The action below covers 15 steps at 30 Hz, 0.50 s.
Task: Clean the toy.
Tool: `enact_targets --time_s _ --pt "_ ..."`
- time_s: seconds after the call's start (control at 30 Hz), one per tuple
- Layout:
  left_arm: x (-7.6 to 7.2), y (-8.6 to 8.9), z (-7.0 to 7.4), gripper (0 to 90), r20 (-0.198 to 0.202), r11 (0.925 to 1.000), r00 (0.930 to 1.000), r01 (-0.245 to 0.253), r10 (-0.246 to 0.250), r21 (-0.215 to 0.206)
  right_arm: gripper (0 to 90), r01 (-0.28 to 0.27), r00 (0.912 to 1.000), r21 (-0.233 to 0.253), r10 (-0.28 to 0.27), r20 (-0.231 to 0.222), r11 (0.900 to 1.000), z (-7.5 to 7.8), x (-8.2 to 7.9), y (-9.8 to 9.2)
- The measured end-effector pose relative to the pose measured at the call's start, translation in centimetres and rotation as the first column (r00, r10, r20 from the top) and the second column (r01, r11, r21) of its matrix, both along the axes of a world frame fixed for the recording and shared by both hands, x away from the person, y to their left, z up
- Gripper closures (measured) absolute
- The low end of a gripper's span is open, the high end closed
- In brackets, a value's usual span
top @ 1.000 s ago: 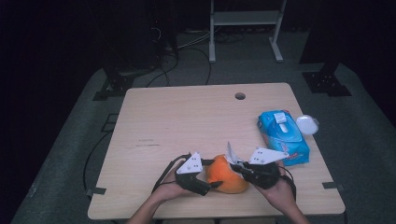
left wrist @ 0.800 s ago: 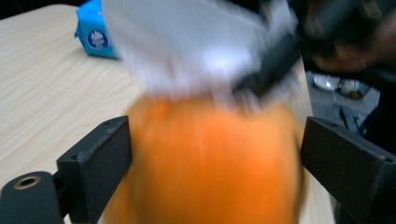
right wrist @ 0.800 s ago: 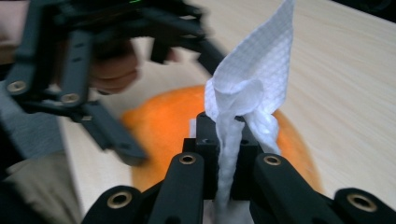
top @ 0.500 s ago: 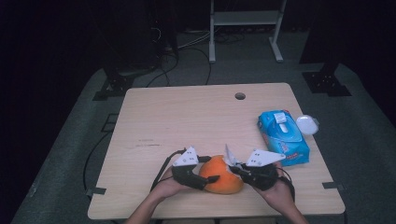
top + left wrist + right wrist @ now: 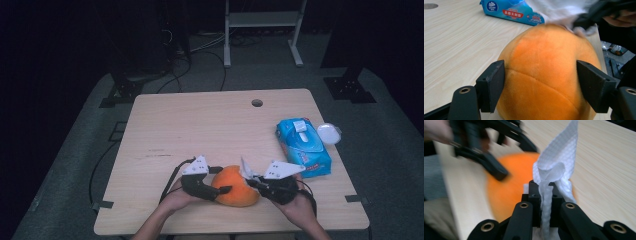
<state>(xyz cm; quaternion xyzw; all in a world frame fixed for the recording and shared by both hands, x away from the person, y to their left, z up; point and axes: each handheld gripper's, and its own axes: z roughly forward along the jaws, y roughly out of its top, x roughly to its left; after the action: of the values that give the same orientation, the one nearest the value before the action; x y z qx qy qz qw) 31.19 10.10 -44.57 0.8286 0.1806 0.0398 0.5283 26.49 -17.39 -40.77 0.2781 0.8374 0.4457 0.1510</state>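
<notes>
Near table edge | left gripper (image 5: 540,85) clamps orange plush (image 5: 549,75); right gripper (image 5: 546,192) pinches wipe (image 5: 556,165)

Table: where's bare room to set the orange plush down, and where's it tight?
The table is bare across its left and middle, from the far edge hole toward the grippers. The right side is taken by the blue wipes pack. The near edge is crowded: left gripper, orange plush, and right gripper holding a white wipe.

In the right gripper view, the orange plush ball (image 5: 506,187) and the left gripper (image 5: 495,171) are motion-blurred, and a white wipe (image 5: 556,167) hides part of the ball. In the left gripper view, the ball's underside is cut off at the bottom edge, the blue wipes pack (image 5: 511,11) is cropped at the top, and its print is too small to read.
</notes>
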Motion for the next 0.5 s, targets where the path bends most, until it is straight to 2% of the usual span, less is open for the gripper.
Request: enact_targets --time_s 0.03,0.13,0.17,0.2,0.33,0.37,0.43,0.47,0.5 --pt "0.2 0.0 -0.1 25.7 -0.008 1.0 1.0 -0.003 0.003 -0.005 84.3 0.024 0.9996 0.018 -0.024 -0.015 1.0 -0.1 0.2 -0.6" --pt "0.2 -0.1 -0.2 25.7 -0.011 0.9999 0.9999 -0.007 0.007 -0.009 84.3 0.014 0.9999 0.026 -0.013 -0.008 1.0 0.1 -0.1 -0.3" --pt "0.1 -0.1 -0.1 25.7 -0.008 0.9999 0.9999 -0.009 0.009 -0.006 84.1 -0.033 0.9994 0.044 0.033 -0.008 0.999 0.4 -0.5 0.4" --pt "0.1 -0.1 -0.1 25.7 -0.005 1.0 1.0 -0.006 0.006 -0.001 83.8 -0.054 0.9985 0.038 0.054 -0.002 0.998 0.5 -0.7 0.8" --pt "0.2 0.2 -0.1 25.9 -0.015 1.0 0.9999 -0.004 0.004 -0.003 84.0 -0.065 0.9979 0.012 0.065 0.003 0.998 0.4 -0.8 1.1" --pt "0.2 0.2 -0.1 25.9 -0.024 1.0 0.9997 -0.001 0.001 -0.001 84.1 -0.055 0.9985 0.009 0.055 -0.004 0.998 0.4 -0.6 0.8" --pt "0.0 0.2 0.0 26.0 -0.018 0.9999 0.9998 0.008 -0.008 0.013 84.1 -0.002 0.9995 0.004 0.002 -0.032 1.0 -0.1 0.3 -0.6" --pt "0.0 0.2 0.0 25.9 -0.018 0.9999 0.9998 0.008 -0.008 0.013 84.1 -0.002 0.9995 0.004 0.002 -0.032 1.0 -0.1 0.3 -0.6" --pt "-0.1 0.3 0.0 25.9 -0.016 0.9996 0.9997 0.018 -0.017 0.022 84.1 0.032 0.9982 0.006 -0.032 -0.051 0.999 -0.3 0.6 -1.4"
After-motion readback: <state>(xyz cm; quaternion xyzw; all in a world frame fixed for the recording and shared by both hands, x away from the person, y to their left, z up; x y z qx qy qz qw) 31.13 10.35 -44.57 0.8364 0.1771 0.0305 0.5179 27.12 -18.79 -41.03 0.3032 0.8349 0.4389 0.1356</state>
